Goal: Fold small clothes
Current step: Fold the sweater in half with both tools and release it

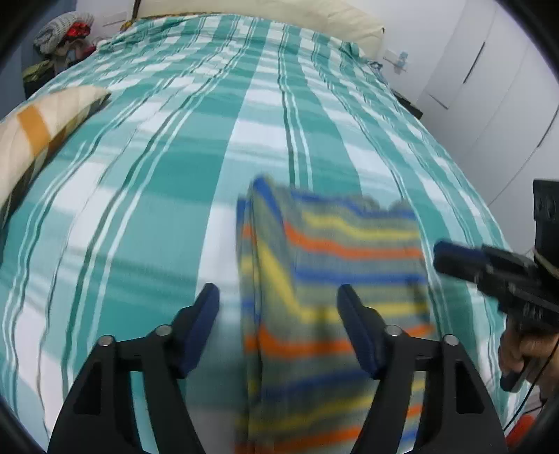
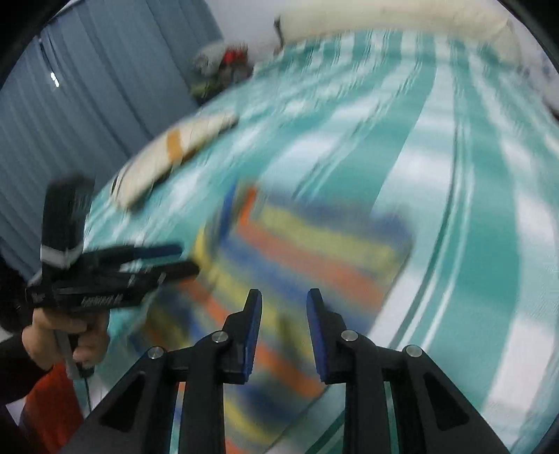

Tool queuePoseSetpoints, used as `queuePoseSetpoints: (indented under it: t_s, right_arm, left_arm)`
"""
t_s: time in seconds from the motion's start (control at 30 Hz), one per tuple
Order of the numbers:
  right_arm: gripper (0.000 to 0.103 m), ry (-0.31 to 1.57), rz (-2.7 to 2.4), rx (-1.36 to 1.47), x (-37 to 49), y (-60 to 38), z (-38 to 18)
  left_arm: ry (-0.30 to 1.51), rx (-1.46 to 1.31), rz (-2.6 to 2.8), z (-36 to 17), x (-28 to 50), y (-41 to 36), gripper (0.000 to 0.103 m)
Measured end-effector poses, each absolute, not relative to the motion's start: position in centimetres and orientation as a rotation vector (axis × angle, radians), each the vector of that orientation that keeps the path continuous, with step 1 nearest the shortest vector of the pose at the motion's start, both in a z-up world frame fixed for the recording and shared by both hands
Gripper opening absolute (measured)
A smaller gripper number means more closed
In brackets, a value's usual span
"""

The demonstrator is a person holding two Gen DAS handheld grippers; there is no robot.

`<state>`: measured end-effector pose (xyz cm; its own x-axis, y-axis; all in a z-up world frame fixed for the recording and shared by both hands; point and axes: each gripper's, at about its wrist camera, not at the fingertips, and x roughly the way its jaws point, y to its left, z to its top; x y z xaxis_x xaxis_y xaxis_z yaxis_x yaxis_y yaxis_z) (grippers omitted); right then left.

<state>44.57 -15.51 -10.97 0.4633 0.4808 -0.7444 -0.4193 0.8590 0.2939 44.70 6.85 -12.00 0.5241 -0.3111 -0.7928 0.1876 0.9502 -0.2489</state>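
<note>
**Striped garment laid out on checked bed, both grippers held clear above it**

A small striped garment (image 1: 332, 279), banded in blue, yellow, orange and grey-green, is seen lying flat on a bed covered by a teal-and-white checked sheet (image 1: 167, 146). Its left edge appears doubled over along a lengthwise fold, though much of the cloth is blurred. The left gripper (image 1: 277, 297) is held above the garment's near left part with its jaws spread wide; nothing is pinched between the blue pads, and the fold line is framed in the gap. The right gripper (image 2: 283, 302) is kept over the near end of the same garment with its jaws set narrow but apart, nothing caught between them. Each tool is gripped by a hand (image 2: 66, 335) at its handle. A cream cushion with an orange band (image 1: 38, 132) is placed near the sheet's left edge, well apart from the garment. A pale pillow (image 1: 279, 14) is set at the far head of the bed, and white cupboard doors (image 1: 489, 87) are seen to the right.
</note>
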Motion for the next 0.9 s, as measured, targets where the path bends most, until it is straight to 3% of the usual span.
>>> queuePoseSetpoints:
  t_s: [0.13, 0.2, 0.23, 0.4, 0.53, 0.6, 0.73, 0.8, 0.9]
  right_arm:
    - [0.028, 1.038, 0.444, 0.098, 50.0, -15.9, -14.0]
    - [0.028, 1.152, 0.403, 0.092, 51.4, -15.8, -17.5]
    - [0.028, 1.118, 0.394, 0.1, 51.4, -15.9, -17.7]
    - [0.032, 0.987, 0.408, 0.101, 47.0, -15.7, -12.9]
    - [0.033, 0.956, 0.505, 0.072, 38.9, -14.7, -10.7]
    - [0.041, 0.999, 0.537, 0.076, 34.8, -14.1, -12.4]
    - [0.045, 1.099, 0.414, 0.017, 29.5, -13.4, -16.8]
    - [0.075, 1.056, 0.372, 0.05, 27.2, -13.7, -15.5]
    - [0.079, 0.949, 0.28, 0.091, 23.0, -14.1, -13.2]
  left_arm:
    - [1.077, -0.092, -0.192, -15.9, 49.3, 6.9, 0.077]
    - [1.082, -0.136, -0.2, -16.2, 49.2, 7.6, 0.078]
    - [1.078, -0.134, -0.196, -15.6, 48.8, 7.7, 0.078]
    - [0.984, -0.128, -0.291, -11.6, 41.5, 9.0, 0.079]
    - [1.024, -0.039, -0.281, -13.7, 35.2, 8.9, 0.079]
    - [1.084, 0.011, -0.247, -16.1, 33.4, 8.9, 0.079]
    - [1.063, -0.015, -0.185, -15.0, 29.2, 9.2, 0.081]
    - [1.021, -0.077, -0.159, -13.7, 26.6, 9.3, 0.099]
    - [0.976, -0.066, -0.124, -13.8, 24.2, 8.2, 0.101]
